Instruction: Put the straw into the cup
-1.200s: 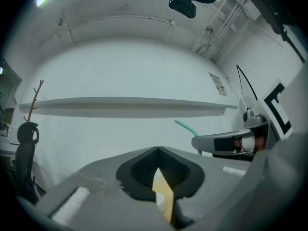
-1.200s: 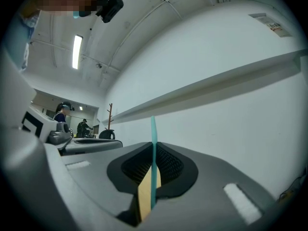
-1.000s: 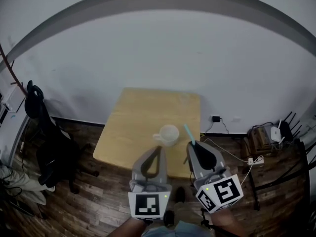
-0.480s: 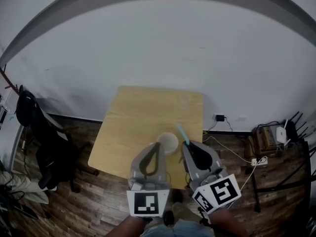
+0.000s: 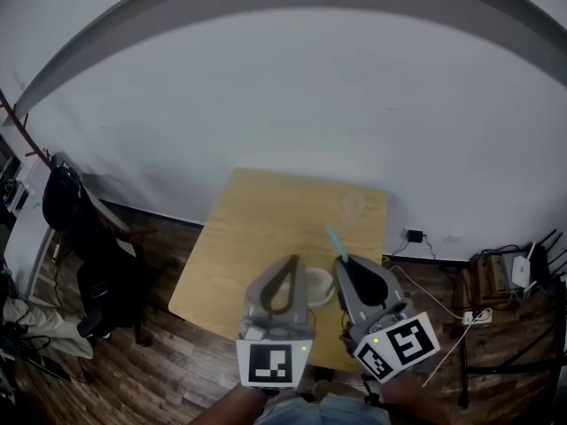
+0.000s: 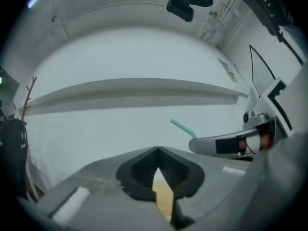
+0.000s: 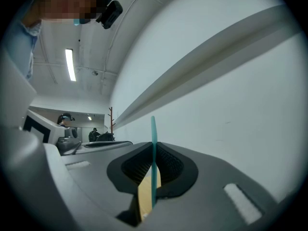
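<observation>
1. Our right hand-held gripper is clamped on the teal straw. In the right gripper view the straw runs straight up the seam between the pads, and its free end pokes out past the tips.
2. Our left hand-held gripper is clenched on nothing. Its tips meet, and only a sliver of table shows between them.
3. The white cup stands near the table's front edge, between the two grippers and partly hidden by the left one. The straw is above it and a little to its right, not yet inside.
4. To do this step well, we would carry the straw's lower end over the cup's mouth, lower it inside the rim, and only then let go. That lower end is hidden under the gripper, so alignment needs care.
5. The pale wooden table carries a faint round mark near its far right corner, perhaps a clear object, though we cannot tell.
6. Behind it is a white wall. On the dark wood floor a coat rack stands at the left and cables lie at the right.
</observation>
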The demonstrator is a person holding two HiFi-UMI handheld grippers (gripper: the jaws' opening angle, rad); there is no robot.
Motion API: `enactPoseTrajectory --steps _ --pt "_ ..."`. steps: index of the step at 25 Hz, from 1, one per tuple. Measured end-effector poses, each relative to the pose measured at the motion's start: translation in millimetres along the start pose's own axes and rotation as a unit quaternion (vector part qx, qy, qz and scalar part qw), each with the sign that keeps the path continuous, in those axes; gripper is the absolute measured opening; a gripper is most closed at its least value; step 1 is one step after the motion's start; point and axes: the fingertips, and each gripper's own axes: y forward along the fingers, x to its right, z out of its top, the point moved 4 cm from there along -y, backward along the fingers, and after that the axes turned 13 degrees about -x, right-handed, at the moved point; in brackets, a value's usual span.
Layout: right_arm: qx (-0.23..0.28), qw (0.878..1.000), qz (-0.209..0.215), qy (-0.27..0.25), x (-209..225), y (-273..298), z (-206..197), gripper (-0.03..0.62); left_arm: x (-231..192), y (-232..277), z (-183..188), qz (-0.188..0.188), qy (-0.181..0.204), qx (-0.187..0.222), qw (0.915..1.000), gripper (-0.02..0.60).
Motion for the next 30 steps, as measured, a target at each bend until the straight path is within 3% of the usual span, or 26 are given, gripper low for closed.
enactPoseTrajectory --steps 9,14,23,30 --pt "0.019 1.000 0.024 -0.005 16 26 29 0.026 -17 24 23 0.018 0.001 0.030 0.9994 0.018" --pt "0.014 1.000 0.023 -0.013 15 39 29 0.026 -30 33 21 0.016 0.002 0.027 0.9995 0.018" --pt "-0.027 1.000 -0.012 0.005 18 58 -5 0.026 -41 53 -18 -0.025 -0.026 -0.021 0.9991 0.018" --pt "-0.055 0.998 -0.033 0.025 17 62 -41 0.026 -44 59 -48 -0.044 -0.026 -0.049 0.9975 0.018"
